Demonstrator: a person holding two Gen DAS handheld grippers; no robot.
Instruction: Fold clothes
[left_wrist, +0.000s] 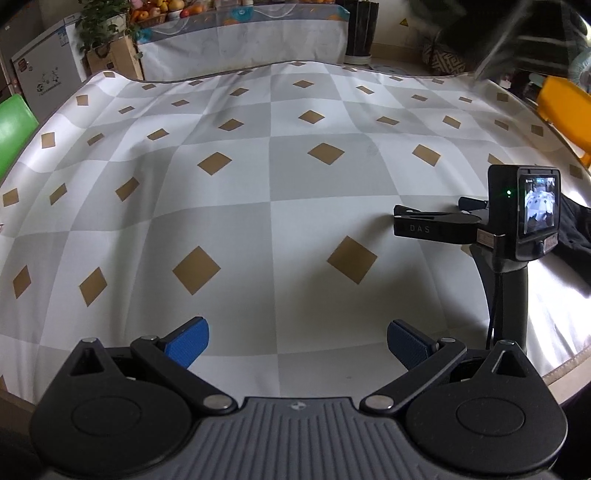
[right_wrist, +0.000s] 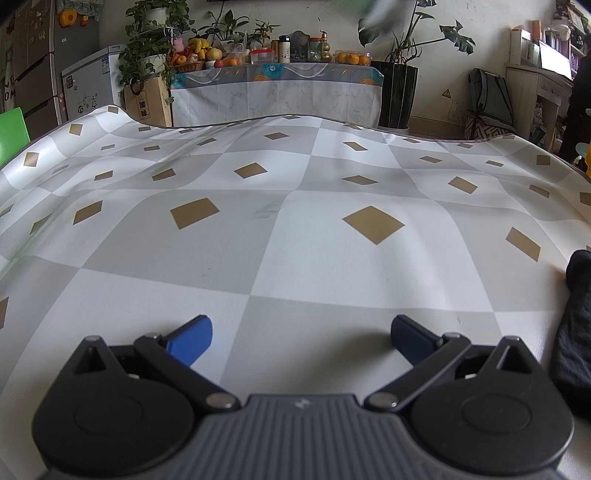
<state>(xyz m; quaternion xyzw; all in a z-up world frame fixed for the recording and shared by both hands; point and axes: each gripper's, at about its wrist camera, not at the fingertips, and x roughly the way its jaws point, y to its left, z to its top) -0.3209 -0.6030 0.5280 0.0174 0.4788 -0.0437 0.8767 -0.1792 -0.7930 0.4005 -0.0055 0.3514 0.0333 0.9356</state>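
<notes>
Checkered tablecloth (right_wrist: 295, 258) wide, bare; dark garment (right_wrist: 576, 332) at right edge; left gripper (left_wrist: 297, 343), right gripper (right_wrist: 301, 341) spread, empty.

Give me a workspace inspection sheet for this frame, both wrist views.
Surface: checkered tablecloth with tan diamonds, slightly wrinkled.
Job's things: dark garment at the right edge, mostly out of frame, not held.
Clutter: nothing seen.
Grippers: left tongs open, holding nothing; right tongs open, holding nothing.
Cables: black cable along the right tool's handle.
Surroundings: side table with fruit, potted plants, green chair.
</notes>
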